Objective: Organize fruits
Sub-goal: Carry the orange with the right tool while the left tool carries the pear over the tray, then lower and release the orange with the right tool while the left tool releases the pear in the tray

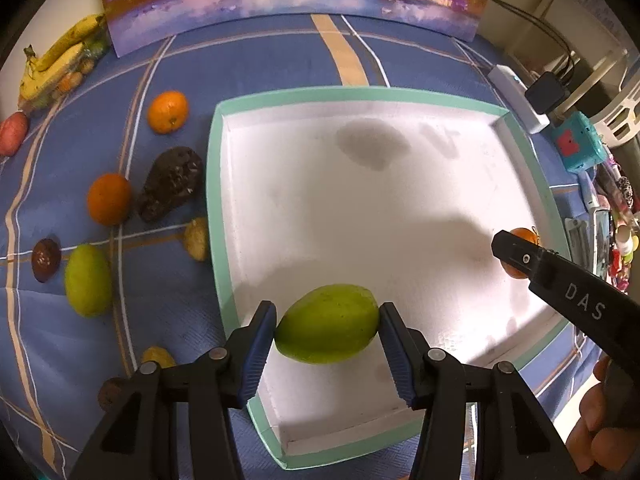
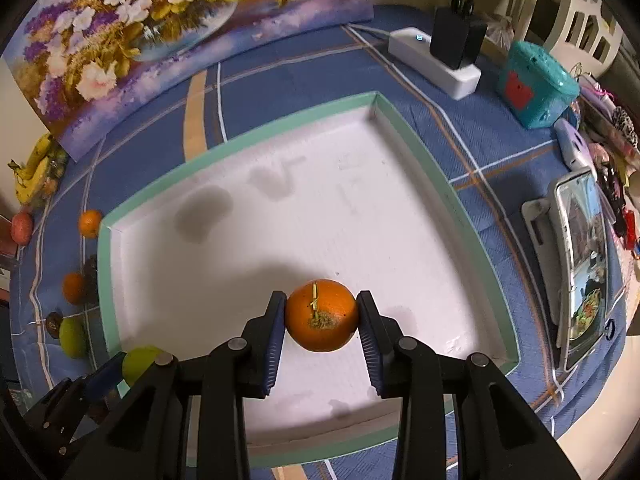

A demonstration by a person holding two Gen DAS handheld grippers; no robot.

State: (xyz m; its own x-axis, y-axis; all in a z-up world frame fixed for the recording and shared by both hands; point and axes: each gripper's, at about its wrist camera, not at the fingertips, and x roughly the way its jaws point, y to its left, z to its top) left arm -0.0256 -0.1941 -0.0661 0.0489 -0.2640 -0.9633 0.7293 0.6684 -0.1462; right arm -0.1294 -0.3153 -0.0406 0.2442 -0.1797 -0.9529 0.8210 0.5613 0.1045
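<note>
We had the white tray [image 1: 224, 208] lying beneath both tools. The left hand-held gripper [image 1: 327, 326] was clamped on a green fruit [image 1: 327, 324], the right hand-held gripper [image 2: 322, 316] on an orange [image 2: 322, 316]; next, we judged, came setting both down inside and releasing.

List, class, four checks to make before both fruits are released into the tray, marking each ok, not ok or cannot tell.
1. Left gripper grips the green fruit: ok.
2. Right gripper grips the orange: ok.
3. Both fruits are over the tray, inside its rim: ok.
4. Tray floor under them is bare: ok.
5. Fruits already touch the floor: cannot tell.
</note>
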